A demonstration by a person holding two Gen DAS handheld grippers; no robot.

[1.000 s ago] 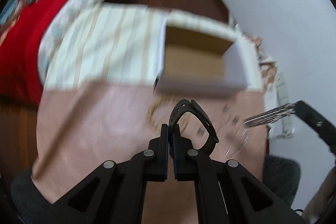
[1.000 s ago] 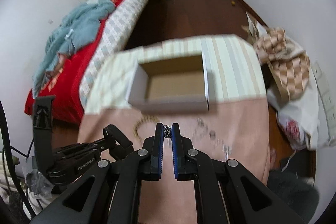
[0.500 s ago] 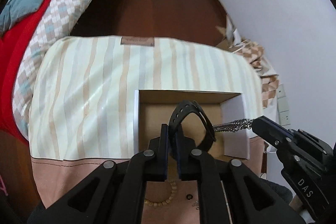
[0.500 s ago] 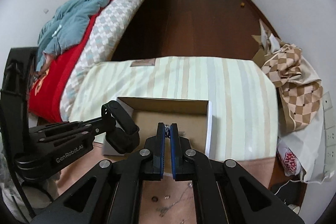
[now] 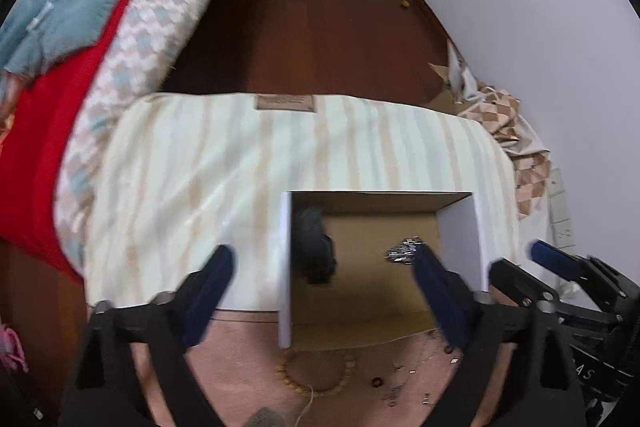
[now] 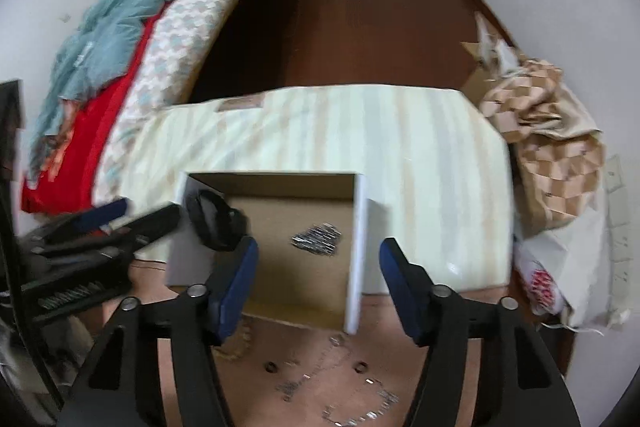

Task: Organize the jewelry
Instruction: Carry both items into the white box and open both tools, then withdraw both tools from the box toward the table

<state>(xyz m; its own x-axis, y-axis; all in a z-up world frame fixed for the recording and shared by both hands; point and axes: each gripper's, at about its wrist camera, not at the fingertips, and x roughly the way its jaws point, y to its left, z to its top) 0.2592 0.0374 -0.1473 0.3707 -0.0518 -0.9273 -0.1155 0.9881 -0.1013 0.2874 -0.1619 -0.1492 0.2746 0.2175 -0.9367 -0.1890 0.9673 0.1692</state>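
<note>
An open cardboard box (image 5: 458, 231) with white outer walls stands on the striped cloth; it also shows in the right wrist view (image 6: 358, 227). Inside lie a black watch band (image 5: 314, 247) at the left and a silver chain (image 5: 406, 251) at the right; both show in the right wrist view, the band (image 6: 214, 219) and the chain (image 6: 318, 239). My left gripper (image 5: 324, 291) is open and empty above the box's near edge. My right gripper (image 6: 316, 275) is open and empty over the box.
On the pink cloth in front of the box lie a beaded bracelet (image 5: 316, 371), small rings (image 6: 272, 367) and thin chains (image 6: 356, 415). A bed with red and blue bedding (image 5: 60, 27) is at the left. Bags (image 6: 552, 155) lie by the right wall.
Both grippers have opened. The left one let go of the black watch band and the right one let go of the silver chain; both pieces now lie in the box.
</note>
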